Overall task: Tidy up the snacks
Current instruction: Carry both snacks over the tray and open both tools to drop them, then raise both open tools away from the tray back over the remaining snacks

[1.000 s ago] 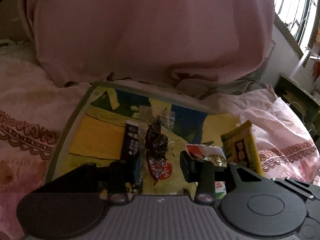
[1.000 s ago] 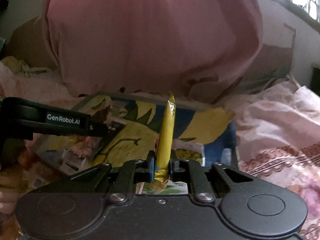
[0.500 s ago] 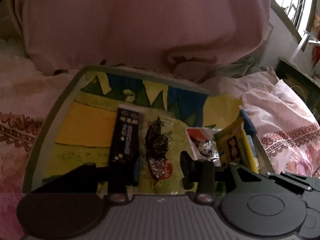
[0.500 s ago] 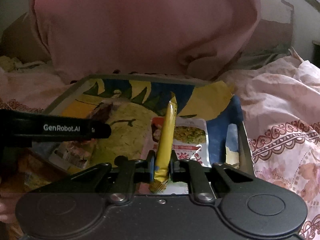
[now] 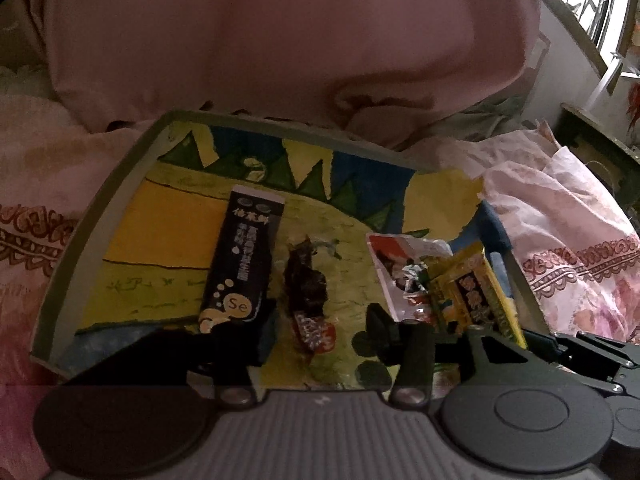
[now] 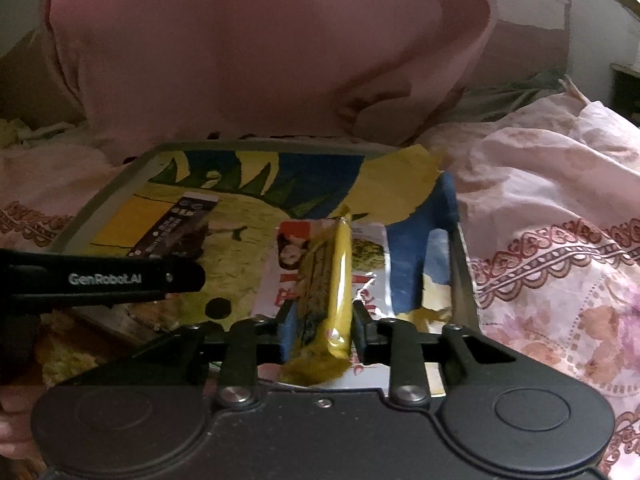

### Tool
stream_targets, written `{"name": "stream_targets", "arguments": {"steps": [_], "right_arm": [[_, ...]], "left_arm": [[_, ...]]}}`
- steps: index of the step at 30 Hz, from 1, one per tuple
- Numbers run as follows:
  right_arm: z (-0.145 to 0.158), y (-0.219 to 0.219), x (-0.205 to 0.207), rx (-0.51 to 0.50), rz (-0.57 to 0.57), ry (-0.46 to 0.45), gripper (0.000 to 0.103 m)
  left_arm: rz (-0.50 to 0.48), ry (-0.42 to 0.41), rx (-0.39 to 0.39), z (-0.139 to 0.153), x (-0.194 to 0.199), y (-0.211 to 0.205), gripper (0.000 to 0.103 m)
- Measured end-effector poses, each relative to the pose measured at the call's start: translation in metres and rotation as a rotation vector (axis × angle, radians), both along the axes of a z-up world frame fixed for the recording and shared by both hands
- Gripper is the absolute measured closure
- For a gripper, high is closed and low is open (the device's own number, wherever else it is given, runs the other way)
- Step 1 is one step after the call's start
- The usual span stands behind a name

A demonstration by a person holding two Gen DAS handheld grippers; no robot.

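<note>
A grey-rimmed tray [image 5: 100,216] lined with painted yellow and blue paper lies on the bed. On it are a black packet [image 5: 244,260], a dark wrapped snack with a red end [image 5: 306,300], a white and red packet [image 5: 394,264] and a yellow packet [image 5: 472,292]. My left gripper [image 5: 320,324] is opening. The dark snack lies between its fingers, touching neither pad. My right gripper [image 6: 324,320] is opening around the yellow packet [image 6: 328,280], which leans loose over the white and red packet [image 6: 372,256]. The left gripper's arm [image 6: 104,278] crosses the right wrist view.
A big pink cushion [image 5: 280,40] rises just behind the tray's far rim. Pink patterned bedding [image 6: 560,260] surrounds the tray on both sides. A barred window [image 5: 600,12] and a low dark stand [image 5: 592,140] are at the far right.
Both grippers came lower over the tray. The right jaws parted and the yellow packet tipped from standing on edge to leaning. The left jaws widened, leaving the dark snack lying on the tray.
</note>
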State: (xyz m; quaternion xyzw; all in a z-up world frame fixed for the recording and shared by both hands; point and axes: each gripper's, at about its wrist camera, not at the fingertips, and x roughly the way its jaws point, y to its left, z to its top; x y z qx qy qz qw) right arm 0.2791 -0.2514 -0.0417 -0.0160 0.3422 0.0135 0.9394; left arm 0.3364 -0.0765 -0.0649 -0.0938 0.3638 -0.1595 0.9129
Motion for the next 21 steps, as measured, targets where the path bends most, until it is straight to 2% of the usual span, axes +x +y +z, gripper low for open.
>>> {"name": "stream_targets", "arguments": {"steps": [5,9,14,16,20,21], "right_arm": [[0.011,-0.010,-0.008,0.006,-0.031,-0.017,0.055],[0.024,-0.017,-0.019,0.011,-0.047,-0.049,0.044],[0.045,-0.029,-0.040,0.042,-0.073,-0.104,0.025],[0.055,-0.033,-0.051,0.052,-0.078,-0.132,0.023],[0.078,-0.039,-0.076,0.075,-0.086,-0.199,0.004],[0.083,-0.040,-0.082,0.078,-0.086,-0.218,0.003]], "left_arm": [[0.006,-0.013,-0.016,0.007,-0.006,0.000,0.037],[0.031,-0.035,-0.031,0.018,-0.016,0.005,0.021],[0.063,-0.082,-0.018,0.038,-0.033,0.012,0.008],[0.083,-0.108,-0.009,0.048,-0.042,0.015,0.002],[0.120,-0.151,-0.008,0.067,-0.064,0.021,0.001],[0.127,-0.161,-0.007,0.071,-0.069,0.023,0.001]]}}
